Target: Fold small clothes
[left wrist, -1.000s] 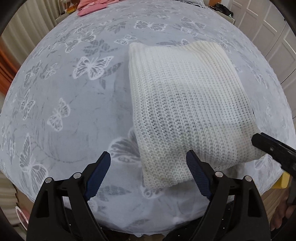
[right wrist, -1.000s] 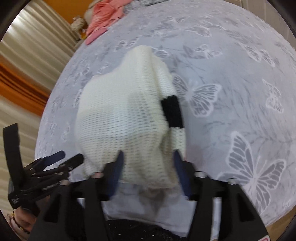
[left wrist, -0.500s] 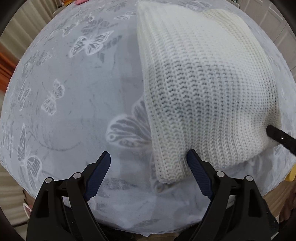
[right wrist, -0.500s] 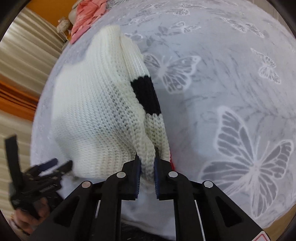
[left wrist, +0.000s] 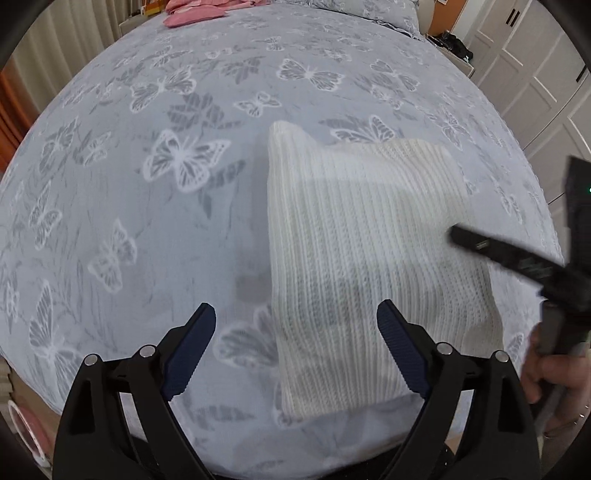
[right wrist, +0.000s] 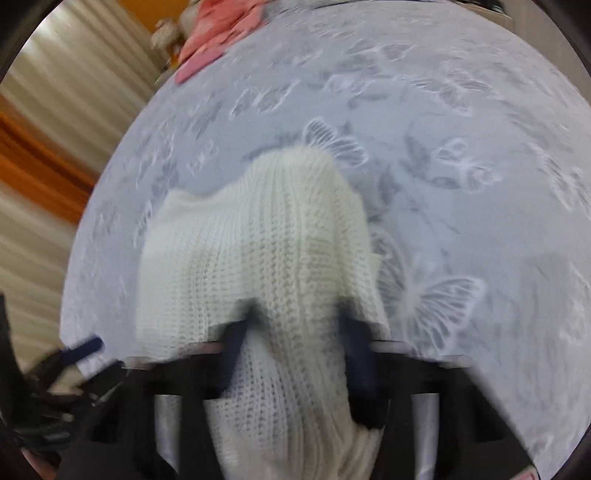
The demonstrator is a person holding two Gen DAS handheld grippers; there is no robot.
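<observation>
Butterfly-print bedspread [left wrist: 155,229] carries the folded white knit sweater [left wrist: 362,258] near its front edge, presumably for easy reach. Left gripper [left wrist: 295,339] hovers spread wide, empty. Right gripper [right wrist: 295,350], blurred, looks parted with knit bunched between its fingers.

bed [left wrist: 155,236], grey butterfly cover | white knit sweater [left wrist: 369,266] folded, near edge | pink clothes [left wrist: 207,7] far end
</observation>
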